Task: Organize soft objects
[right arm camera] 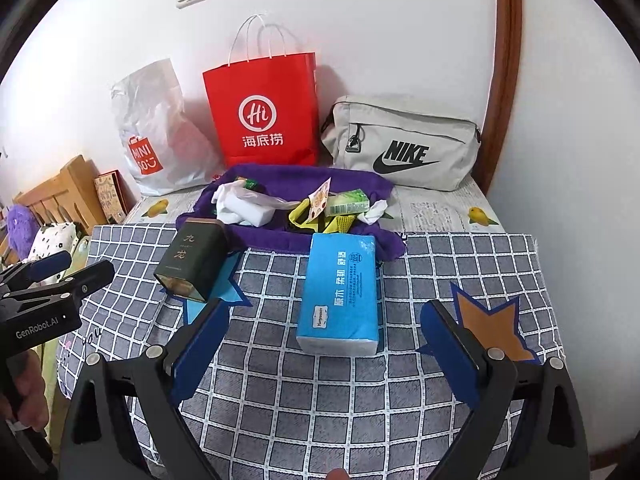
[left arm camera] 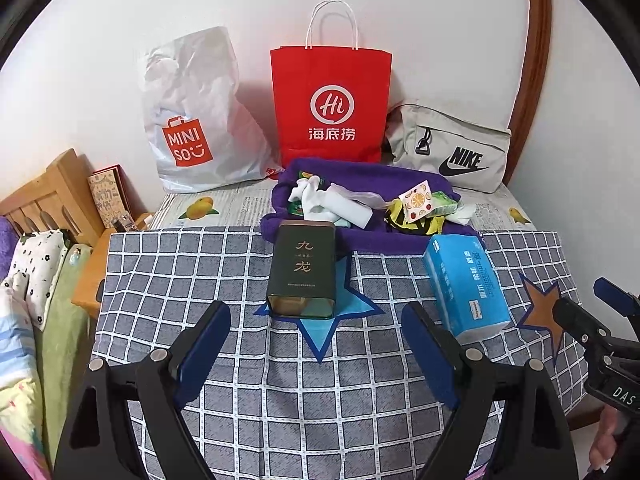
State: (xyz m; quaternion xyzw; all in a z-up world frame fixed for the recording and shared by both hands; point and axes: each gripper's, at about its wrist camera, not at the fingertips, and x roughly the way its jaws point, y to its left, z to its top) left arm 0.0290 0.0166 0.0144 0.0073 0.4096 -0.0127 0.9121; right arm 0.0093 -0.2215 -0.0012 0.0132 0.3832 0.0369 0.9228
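A purple towel (left arm camera: 372, 178) (right arm camera: 280, 176) lies at the back of the table with white socks (left arm camera: 328, 200) (right arm camera: 244, 208), a yellow cloth (left arm camera: 416, 222) (right arm camera: 316, 220) and a green tissue pack (right arm camera: 346, 202) on it. A blue tissue pack (left arm camera: 464, 284) (right arm camera: 340, 292) lies on the checked cloth. A dark green tin (left arm camera: 304, 272) (right arm camera: 192, 262) lies on a blue star. My left gripper (left arm camera: 316, 328) is open just before the tin. My right gripper (right arm camera: 324, 326) is open, its jaws either side of the blue pack's near end.
A Miniso plastic bag (left arm camera: 192, 120) (right arm camera: 156, 132), a red paper bag (left arm camera: 332, 104) (right arm camera: 264, 112) and a grey Nike pouch (left arm camera: 452, 148) (right arm camera: 404, 144) stand against the back wall. An orange star (right arm camera: 492, 320) marks the cloth at right. A bed and wooden frame (left arm camera: 48, 196) lie left.
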